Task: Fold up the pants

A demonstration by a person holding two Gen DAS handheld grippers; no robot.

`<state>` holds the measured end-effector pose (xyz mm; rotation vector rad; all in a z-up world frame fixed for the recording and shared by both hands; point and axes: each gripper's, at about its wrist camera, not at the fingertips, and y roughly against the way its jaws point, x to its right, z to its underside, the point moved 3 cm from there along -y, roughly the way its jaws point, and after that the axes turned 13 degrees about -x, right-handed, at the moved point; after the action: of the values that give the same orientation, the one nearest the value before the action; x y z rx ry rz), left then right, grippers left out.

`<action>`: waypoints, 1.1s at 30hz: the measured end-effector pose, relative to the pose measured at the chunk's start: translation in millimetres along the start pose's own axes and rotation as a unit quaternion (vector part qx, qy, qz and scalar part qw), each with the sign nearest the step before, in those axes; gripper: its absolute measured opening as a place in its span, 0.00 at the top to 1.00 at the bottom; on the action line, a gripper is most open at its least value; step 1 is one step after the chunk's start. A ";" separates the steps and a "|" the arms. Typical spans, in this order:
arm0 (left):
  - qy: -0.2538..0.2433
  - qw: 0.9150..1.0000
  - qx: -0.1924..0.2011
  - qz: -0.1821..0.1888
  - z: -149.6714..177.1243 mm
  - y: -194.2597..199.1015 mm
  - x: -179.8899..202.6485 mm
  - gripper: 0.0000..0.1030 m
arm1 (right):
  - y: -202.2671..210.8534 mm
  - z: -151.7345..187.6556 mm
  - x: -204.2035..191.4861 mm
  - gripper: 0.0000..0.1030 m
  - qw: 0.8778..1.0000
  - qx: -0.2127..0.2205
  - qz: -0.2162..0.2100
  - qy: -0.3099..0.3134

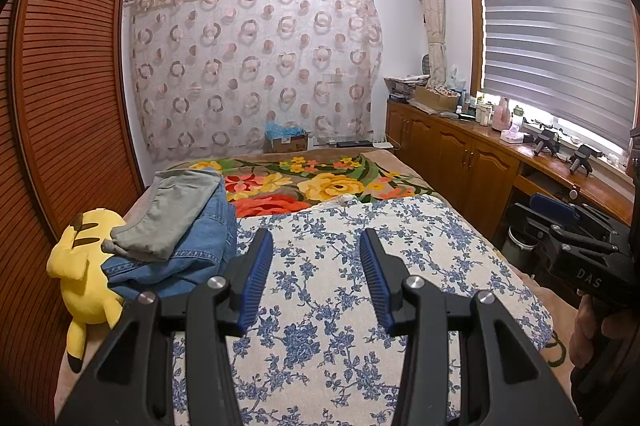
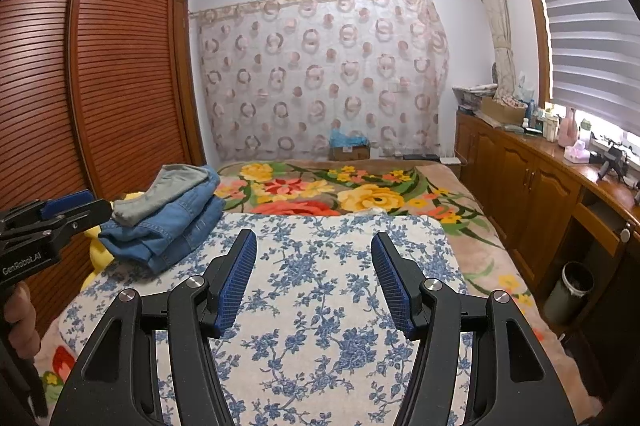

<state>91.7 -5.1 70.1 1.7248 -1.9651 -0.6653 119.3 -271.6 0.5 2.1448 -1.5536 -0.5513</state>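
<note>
Nearest the lens, my left gripper and right gripper hang side by side above the blue-flowered mat, jaws parted, nothing between the pads; I judge this a ready stance over a work surface kept bare for spreading. Beyond, at the mat's left edge, the pants sit stacked: grey pants on top of blue jeans, within my left gripper's reach. Beside them lies a yellow plush toy. Farther off, the flowered blanket covers the bed.
</note>
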 end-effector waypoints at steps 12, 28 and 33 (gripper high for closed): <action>0.000 1.000 0.000 0.001 -0.5 0.3 -0.7 0.57 | -0.1 0.1 0.1 0.40 1.000 0.000 0.000 -0.001; 0.001 1.000 0.000 0.001 -0.4 0.3 -1.6 0.57 | -0.4 0.6 0.8 0.40 1.000 0.001 0.000 -0.001; 0.001 1.000 0.000 0.001 -0.3 1.0 -1.6 0.57 | -0.3 0.8 1.1 0.40 1.000 0.001 0.000 -0.001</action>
<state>91.4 -3.4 70.9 1.7223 -1.9658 -0.6628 119.4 -272.6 -0.3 2.1467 -1.5556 -0.5515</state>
